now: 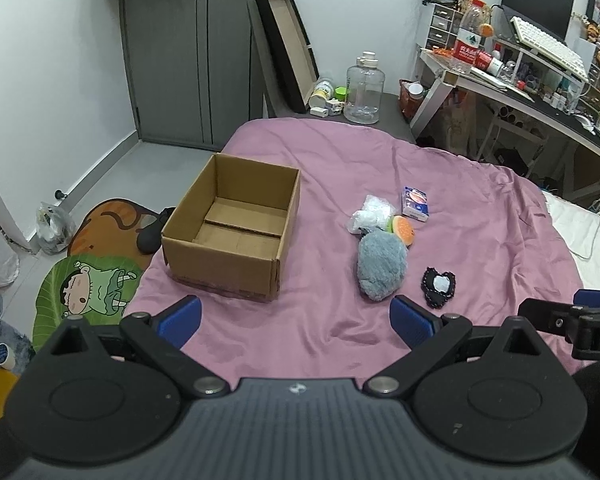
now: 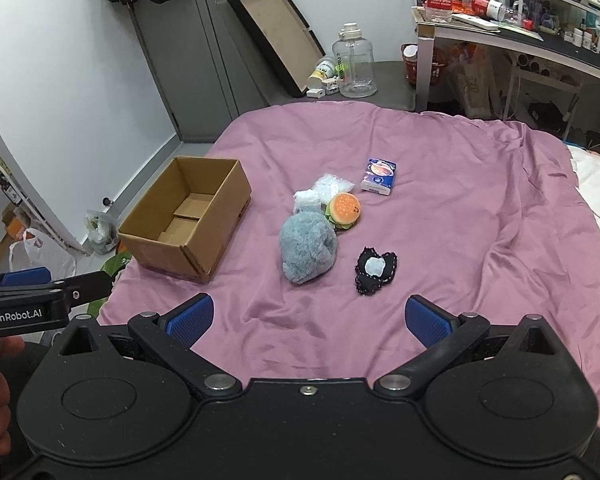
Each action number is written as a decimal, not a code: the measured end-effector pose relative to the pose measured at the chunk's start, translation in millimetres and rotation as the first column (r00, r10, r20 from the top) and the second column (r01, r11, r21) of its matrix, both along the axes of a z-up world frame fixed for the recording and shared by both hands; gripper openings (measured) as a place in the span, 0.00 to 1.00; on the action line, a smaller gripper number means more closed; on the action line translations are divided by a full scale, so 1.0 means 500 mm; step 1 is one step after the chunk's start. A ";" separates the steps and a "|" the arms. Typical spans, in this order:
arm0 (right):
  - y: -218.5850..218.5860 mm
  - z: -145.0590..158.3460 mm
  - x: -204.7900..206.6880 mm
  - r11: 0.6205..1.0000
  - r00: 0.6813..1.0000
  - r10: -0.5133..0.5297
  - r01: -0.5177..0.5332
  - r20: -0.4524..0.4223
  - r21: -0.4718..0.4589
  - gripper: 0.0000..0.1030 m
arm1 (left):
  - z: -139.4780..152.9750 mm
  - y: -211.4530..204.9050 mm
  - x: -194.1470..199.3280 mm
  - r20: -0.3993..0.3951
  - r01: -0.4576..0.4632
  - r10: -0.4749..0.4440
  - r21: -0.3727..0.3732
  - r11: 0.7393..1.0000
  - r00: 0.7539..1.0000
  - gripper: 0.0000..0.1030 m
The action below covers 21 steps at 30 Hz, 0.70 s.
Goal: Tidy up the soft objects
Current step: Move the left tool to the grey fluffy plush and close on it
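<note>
Left gripper and right gripper: fingers spread, holding nothing. Grey plush, burger toy, black heart pad: on pink bedspread, right of open cardboard box.

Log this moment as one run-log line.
left gripper: open, empty | right gripper: open, empty | cardboard box: empty | grey plush, burger toy: on pink bedsheet
</note>
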State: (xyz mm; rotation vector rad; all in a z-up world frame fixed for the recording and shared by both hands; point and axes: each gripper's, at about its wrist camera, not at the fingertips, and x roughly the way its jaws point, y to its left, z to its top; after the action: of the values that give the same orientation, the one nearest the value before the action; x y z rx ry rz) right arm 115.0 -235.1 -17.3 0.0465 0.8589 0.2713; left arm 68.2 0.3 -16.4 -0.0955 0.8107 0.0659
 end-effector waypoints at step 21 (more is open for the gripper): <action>-0.037 -0.060 0.179 0.984 0.987 0.140 -0.130 -0.076 0.122 0.99 | -0.045 -0.052 0.124 -0.053 -0.088 0.088 0.008 0.996 0.995 0.96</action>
State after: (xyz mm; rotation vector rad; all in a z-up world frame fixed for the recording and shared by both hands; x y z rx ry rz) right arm 204.3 -253.5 -47.2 0.1095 0.9313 0.4491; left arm 130.2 -25.9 -38.7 -0.1244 0.8591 0.1545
